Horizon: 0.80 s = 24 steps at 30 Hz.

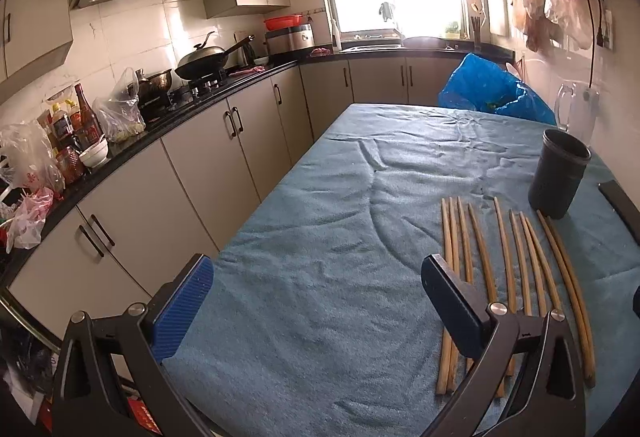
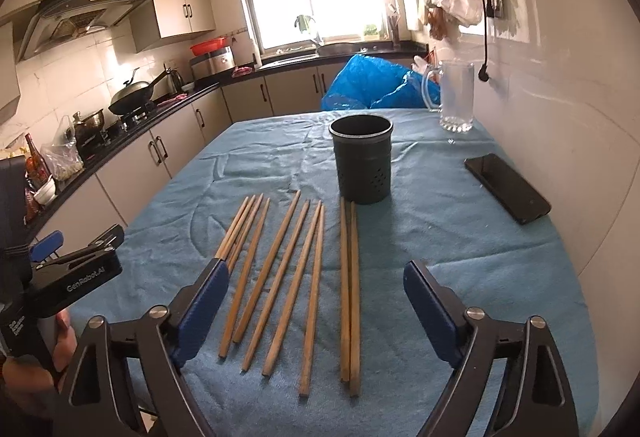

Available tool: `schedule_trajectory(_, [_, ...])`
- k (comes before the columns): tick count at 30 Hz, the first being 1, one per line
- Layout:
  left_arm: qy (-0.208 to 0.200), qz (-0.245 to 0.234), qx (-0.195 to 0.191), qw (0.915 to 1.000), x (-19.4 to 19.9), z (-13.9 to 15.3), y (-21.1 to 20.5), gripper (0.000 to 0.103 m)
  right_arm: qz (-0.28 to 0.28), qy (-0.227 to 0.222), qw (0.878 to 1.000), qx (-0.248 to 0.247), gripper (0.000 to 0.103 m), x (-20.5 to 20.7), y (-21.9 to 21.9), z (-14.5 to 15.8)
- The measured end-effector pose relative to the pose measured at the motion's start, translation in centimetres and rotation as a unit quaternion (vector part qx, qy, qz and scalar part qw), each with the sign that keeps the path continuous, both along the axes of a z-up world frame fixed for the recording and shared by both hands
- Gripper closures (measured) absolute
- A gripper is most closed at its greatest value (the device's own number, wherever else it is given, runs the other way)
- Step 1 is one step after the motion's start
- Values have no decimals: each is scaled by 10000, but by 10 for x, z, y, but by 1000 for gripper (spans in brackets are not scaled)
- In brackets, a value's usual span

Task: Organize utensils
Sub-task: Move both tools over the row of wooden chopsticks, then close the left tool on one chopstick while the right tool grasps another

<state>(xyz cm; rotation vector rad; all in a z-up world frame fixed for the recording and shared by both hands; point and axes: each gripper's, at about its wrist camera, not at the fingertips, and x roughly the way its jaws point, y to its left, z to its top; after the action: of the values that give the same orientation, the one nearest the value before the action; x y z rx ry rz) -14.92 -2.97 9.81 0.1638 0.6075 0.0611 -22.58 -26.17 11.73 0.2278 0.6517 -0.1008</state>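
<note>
Both tongs, left tongs and right tongs, hang spread and empty over the blue-cloth table; thin wooden chopsticks lie crowded under the right pair, before the dark perforated plastic holder, so a closing pinch might catch several, scatter neighbours, or topple it.

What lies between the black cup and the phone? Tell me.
Nothing: the right wrist view shows only bare blue cloth between the black cup and the phone.
</note>
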Motion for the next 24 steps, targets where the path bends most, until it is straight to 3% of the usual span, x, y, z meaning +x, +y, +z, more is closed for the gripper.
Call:
schedule_trajectory(5, [60,-54,132,9999,-4,-2,-11,0,59,32,9999,156,19,-6,-6,-6])
schedule_trajectory(24, [95,-270,352,9990,-7,-2,-36,0,-29,-26,9996,290,20,-16,-21,-9])
